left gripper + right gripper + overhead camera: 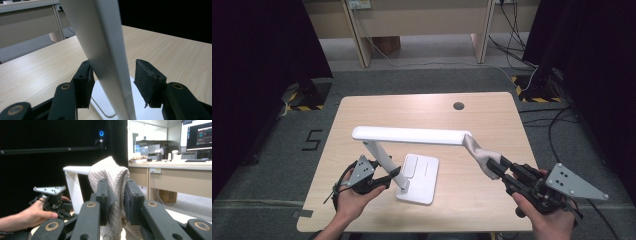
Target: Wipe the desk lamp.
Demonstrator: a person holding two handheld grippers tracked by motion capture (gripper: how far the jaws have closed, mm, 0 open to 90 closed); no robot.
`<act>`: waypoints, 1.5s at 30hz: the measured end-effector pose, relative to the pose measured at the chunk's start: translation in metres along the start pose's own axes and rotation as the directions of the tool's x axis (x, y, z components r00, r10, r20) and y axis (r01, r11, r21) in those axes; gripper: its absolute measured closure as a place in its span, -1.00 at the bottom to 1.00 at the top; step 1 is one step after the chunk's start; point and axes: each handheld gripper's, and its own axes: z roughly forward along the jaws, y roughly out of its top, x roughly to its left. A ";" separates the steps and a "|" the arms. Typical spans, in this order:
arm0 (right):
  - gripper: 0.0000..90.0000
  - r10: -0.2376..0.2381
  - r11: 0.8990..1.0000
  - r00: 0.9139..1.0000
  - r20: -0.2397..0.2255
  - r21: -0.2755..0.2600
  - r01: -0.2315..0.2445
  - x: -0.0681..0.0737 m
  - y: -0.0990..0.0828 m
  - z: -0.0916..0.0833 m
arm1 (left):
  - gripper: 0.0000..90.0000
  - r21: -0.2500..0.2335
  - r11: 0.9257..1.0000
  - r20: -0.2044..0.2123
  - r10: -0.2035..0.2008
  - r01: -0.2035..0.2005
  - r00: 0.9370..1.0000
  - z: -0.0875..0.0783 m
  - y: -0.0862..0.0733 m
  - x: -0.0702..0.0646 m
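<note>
On the wooden desk [362, 107] in front of me stands a white desk lamp [412, 135], its flat base [424, 175] resting near the front edge and its long head held level above the middle of the surface. From the base a slanted arm [382, 154] rises toward the left end of that head.

My left gripper [388, 179] sits low at the left of the base, and I hold it from below with my left hand [354, 196]. Its jaws straddle the slanted arm [105, 57] close above the base. Seen from the left gripper view, the left pad [85, 86] lies against the arm's side or just beside it, while the right pad [148, 81] stands clear of it with a gap between. So these jaws are apart around the arm, not yet pressing on both sides.

My right gripper [498, 167] points up and left toward the right end of the lamp head. It is clamped on a grey knitted cloth [479, 152], which stretches from the jaws up to that end of the head and touches it there. From the right gripper view, the cloth [110, 180] bulges above the two pads and hangs down between them, with the lamp's head and arm behind it at the left. My right hand [547, 217] grips that tool near the front right corner of the desk.
</note>
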 end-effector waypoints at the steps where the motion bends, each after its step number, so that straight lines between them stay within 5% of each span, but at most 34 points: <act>1: 0.69 -0.016 1.000 1.000 0.003 0.013 0.016 0.001 -0.001 0.002 | 0.11 0.002 1.000 -0.002 0.003 -0.003 1.000 0.000 0.000 -0.001; 12: 0.69 -0.056 0.997 0.998 0.024 0.057 0.055 0.001 -0.002 0.028 | 0.20 0.013 1.000 -0.013 0.028 -0.027 1.000 0.001 0.002 -0.005; 20: 0.69 -0.039 0.997 0.999 0.010 0.063 0.038 -0.003 -0.003 0.042 | 0.20 0.014 0.999 -0.017 0.033 -0.033 0.999 0.001 0.002 -0.006; 32: 0.69 -0.001 0.998 0.996 0.089 0.066 -0.005 -0.022 -0.012 0.035 | 0.19 0.018 0.999 -0.022 0.042 -0.042 0.999 0.002 0.003 -0.009; 45: 0.69 0.011 0.999 0.994 0.107 0.046 -0.016 -0.027 -0.013 0.058 | 0.17 0.024 0.999 -0.019 0.044 -0.043 0.999 0.003 0.003 -0.011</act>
